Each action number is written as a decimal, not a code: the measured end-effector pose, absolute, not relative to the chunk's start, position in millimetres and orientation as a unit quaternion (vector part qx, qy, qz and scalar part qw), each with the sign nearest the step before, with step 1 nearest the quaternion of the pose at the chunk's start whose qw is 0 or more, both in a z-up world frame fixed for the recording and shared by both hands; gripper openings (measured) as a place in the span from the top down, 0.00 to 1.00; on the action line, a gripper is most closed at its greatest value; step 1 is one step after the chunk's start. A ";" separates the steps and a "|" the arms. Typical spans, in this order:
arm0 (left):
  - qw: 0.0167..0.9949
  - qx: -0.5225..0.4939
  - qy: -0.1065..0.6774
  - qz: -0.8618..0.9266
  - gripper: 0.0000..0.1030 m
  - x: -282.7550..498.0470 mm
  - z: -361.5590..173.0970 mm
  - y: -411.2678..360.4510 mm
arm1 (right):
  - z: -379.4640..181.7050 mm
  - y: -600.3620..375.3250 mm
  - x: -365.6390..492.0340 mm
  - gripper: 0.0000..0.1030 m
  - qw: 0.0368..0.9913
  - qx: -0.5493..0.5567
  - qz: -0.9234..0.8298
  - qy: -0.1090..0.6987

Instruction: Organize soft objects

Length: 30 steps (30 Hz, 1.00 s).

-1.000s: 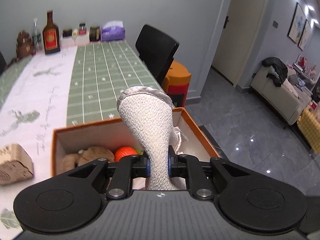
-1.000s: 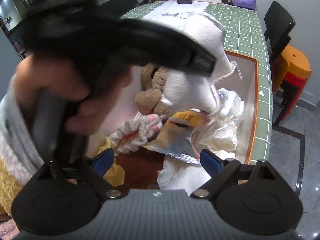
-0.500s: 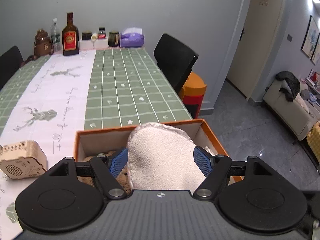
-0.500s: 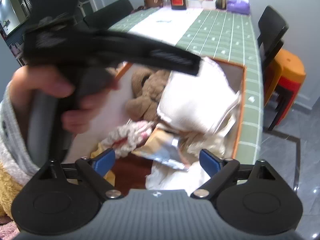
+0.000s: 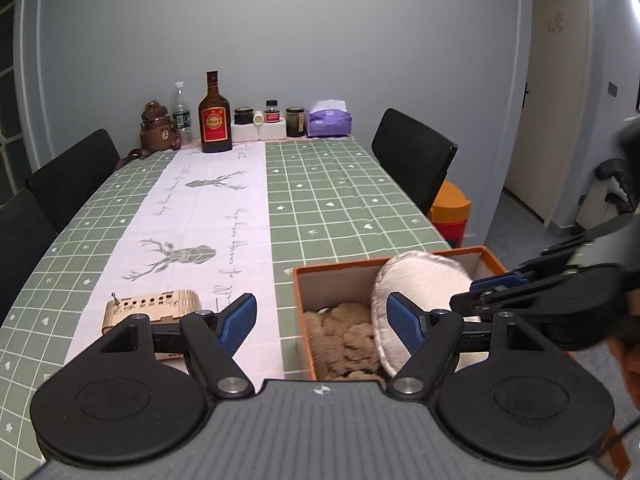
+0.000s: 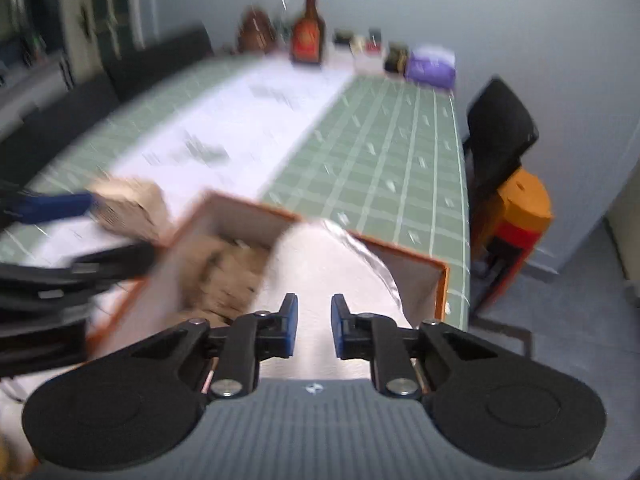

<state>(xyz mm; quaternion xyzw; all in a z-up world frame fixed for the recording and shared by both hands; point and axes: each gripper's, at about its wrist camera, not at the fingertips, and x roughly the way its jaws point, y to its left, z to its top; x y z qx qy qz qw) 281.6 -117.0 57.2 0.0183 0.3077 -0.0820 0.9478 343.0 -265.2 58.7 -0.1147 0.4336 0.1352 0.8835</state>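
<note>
Since a second ago my left gripper has let go of the white cushion and pulled off to the side; its jaws now stand wide with nothing between them, only tablecloth behind the gap. My right gripper has swung in over that same cushion and its jaws are closing, the white fabric lying between the pads.

The cushion stands on edge in the orange box, leaning at the box's right end beside the brown plush toy. It lies straight ahead of the right gripper, its long axis running away from me along the fingers, so the right hand is nearer and I judge the next lift or push is its job.

From the left wrist I see the cushion's rounded outline, the right tool reaching in from the side, and a small wooden box out on the table. The right wrist view is smeared with motion, but it alone shows fabric between the narrowing pads; whether they already press it, I cannot tell.
</note>
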 end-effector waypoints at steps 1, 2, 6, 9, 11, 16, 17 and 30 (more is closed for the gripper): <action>0.946 0.022 0.312 -0.082 0.16 282.2 54.2 -115.8 | 49.7 -261.9 352.5 0.84 0.876 -0.130 0.122 0.447; 0.945 0.027 0.317 -0.082 0.18 284.6 51.5 -115.8 | 41.5 -258.4 358.2 0.84 0.871 -0.137 0.117 0.457; 0.944 0.043 0.317 -0.076 0.18 287.1 45.0 -115.1 | 3.6 -254.0 383.2 0.85 0.843 -0.161 0.101 0.503; 0.944 0.037 0.320 -0.073 0.18 288.2 43.4 -112.2 | -21.5 -252.4 398.4 0.85 0.816 -0.161 0.113 0.543; 0.943 0.038 0.322 -0.077 0.18 289.5 43.1 -110.9 | -31.0 -253.0 408.2 0.89 0.810 -0.149 0.110 0.557; 0.945 0.042 0.316 -0.072 0.18 290.3 42.6 -105.1 | -41.7 -251.4 424.9 0.91 0.799 -0.135 0.111 0.575; 0.945 0.038 0.316 -0.071 0.18 290.4 43.0 -103.0 | -42.5 -251.0 426.2 0.91 0.800 -0.135 0.112 0.574; 0.947 0.020 0.301 -0.110 0.19 262.6 68.9 -77.8 | -10.0 -248.9 397.3 0.71 0.830 -0.127 0.103 0.533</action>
